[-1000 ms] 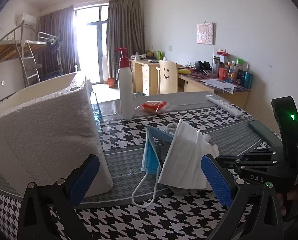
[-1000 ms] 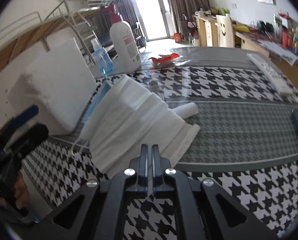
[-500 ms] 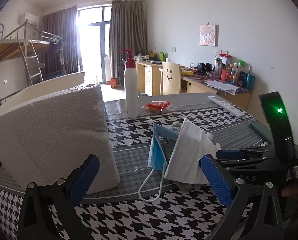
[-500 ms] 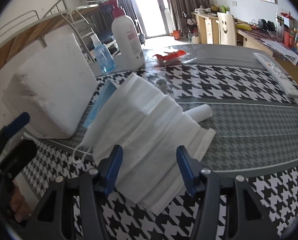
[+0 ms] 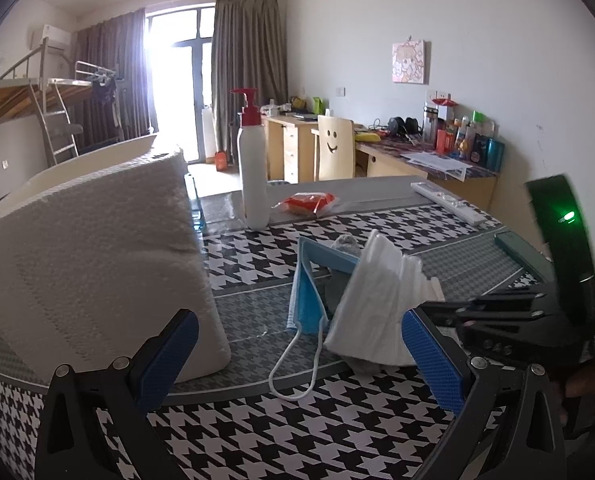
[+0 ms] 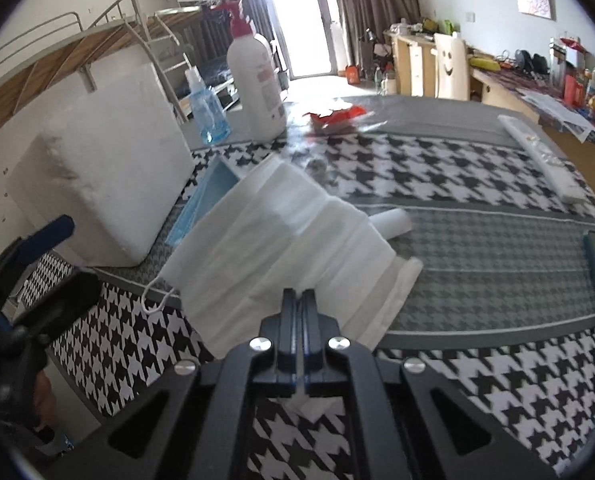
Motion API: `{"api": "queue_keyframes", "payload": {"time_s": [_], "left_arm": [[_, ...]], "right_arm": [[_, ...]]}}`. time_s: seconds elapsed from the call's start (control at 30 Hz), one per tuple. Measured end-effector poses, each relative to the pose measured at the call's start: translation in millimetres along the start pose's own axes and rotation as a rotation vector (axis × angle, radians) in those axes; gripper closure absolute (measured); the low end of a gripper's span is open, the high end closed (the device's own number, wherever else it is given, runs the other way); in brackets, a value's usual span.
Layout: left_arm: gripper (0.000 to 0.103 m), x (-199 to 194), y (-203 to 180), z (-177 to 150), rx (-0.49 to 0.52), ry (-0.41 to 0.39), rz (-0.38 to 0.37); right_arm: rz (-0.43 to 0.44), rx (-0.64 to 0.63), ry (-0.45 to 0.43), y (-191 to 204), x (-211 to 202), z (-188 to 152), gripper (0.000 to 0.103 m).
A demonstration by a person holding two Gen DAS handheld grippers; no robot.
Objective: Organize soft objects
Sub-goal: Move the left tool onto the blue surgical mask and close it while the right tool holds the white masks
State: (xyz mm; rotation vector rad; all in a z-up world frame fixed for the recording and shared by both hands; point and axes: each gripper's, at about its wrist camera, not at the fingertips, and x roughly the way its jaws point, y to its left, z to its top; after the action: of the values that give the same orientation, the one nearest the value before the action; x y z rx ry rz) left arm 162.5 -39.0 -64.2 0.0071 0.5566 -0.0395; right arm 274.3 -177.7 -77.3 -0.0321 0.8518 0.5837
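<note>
Right hand-held gripper (image 6: 297,300) pinches one of two masks (image 6: 281,240).

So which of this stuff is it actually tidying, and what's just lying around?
Job:
white masks
blue mask
tissue pack

Lying about:
pump bottle
blue bottle
red packet
remote

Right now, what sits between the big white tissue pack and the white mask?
A blue mask, propped on edge beside the white mask, right of the tissue pack; left wrist view.
</note>
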Motion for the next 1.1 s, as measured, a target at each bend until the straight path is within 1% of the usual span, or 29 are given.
{"api": "queue_keyframes", "payload": {"time_s": [0.3,0.47,0.63,0.73,0.97,1.0,1.03,1.07,1.1], "left_arm": [[0.001,11.4,-18.0,4.7,0.032,0.024,-0.031],[0.001,20.1,-24.7,9.2,0.039,0.040,-0.035],[0.001,29.6,-27.4,14.8,0.031,0.055,-0.020],[0.001,35.1,-29.5,18.5,0.030,0.058,-0.011],[0.009,51.5,-30.4,19.6,0.041,0.090,0.047],[0.013,53.8,-30.3,19.2,0.042,0.097,0.049],[0.014,56.0,-29.8,18.9,0.040,0.105,0.053],[0.015,59.1,-29.6,18.8,0.039,0.116,0.058],[0.016,62.3,-29.7,18.5,0.040,0.123,0.069]], "right_arm": [[-0.047,0.030,-0.043,-22.0,-28.0,-8.0,0.100],[-0.069,0.061,-0.069,-35.9,-40.3,-10.1,0.100],[-0.079,0.081,-0.063,-43.3,-40.8,-13.4,0.100],[-0.067,0.076,-0.066,-43.4,-41.5,-16.1,0.099],[-0.051,0.072,-0.053,-43.3,-39.2,-20.3,0.099],[-0.050,0.073,-0.050,-43.3,-38.0,-20.5,0.098],[-0.046,0.076,-0.049,-43.8,-37.1,-20.7,0.096],[-0.043,0.078,-0.048,-44.7,-35.9,-20.7,0.091],[-0.042,0.081,-0.047,-45.1,-35.0,-20.5,0.082]]}}
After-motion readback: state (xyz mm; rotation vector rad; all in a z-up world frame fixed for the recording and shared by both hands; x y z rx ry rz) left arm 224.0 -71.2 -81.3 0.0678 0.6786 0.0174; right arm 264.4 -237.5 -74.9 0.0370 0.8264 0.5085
